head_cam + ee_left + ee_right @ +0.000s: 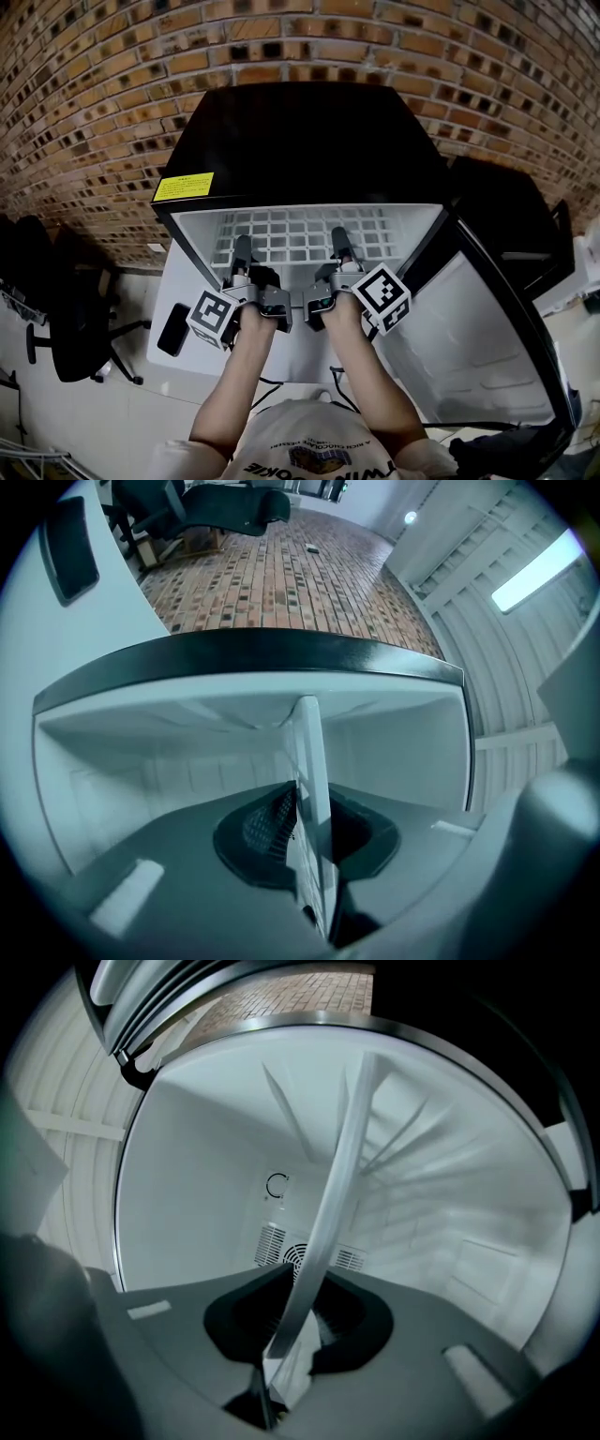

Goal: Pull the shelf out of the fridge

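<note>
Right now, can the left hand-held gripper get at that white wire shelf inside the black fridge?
It seems so: the fridge door stands open, and the left hand-held gripper looks clamped on the front edge of the white wire shelf.

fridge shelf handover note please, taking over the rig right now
Left tongs: shut on the wire shelf's front edge, left side.
Right tongs: shut on the same edge, right side.
The mini fridge has its door open, and the shelf sits inside.
Done: both grips taken.
Left: pull the shelf straight out, both hands evenly.
</note>
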Tool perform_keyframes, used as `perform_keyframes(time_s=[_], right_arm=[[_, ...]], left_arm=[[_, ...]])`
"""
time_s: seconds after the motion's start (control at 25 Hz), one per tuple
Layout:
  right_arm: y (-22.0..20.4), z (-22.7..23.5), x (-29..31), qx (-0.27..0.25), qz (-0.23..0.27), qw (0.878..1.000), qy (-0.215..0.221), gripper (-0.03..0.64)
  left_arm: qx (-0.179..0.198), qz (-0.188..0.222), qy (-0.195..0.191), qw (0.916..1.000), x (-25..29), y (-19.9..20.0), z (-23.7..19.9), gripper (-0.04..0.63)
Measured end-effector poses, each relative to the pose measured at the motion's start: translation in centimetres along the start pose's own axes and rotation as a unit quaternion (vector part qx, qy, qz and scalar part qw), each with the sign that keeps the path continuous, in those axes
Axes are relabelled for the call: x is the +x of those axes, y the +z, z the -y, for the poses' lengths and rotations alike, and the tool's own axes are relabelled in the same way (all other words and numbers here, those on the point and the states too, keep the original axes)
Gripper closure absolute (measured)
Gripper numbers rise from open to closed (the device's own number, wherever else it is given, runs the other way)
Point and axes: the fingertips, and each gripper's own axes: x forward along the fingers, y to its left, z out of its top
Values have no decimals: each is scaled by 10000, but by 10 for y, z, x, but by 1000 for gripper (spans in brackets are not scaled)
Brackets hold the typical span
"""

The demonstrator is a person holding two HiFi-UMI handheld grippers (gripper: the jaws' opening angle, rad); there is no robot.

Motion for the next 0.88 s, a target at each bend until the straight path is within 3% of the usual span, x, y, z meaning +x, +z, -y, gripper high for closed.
perform_keyframes(time_s=[0.88], right_arm=[[-2,0,-15,132,-10,9997,-194,565]], left_arm=[[-133,-112,172,9997,-13,-3,6,575]])
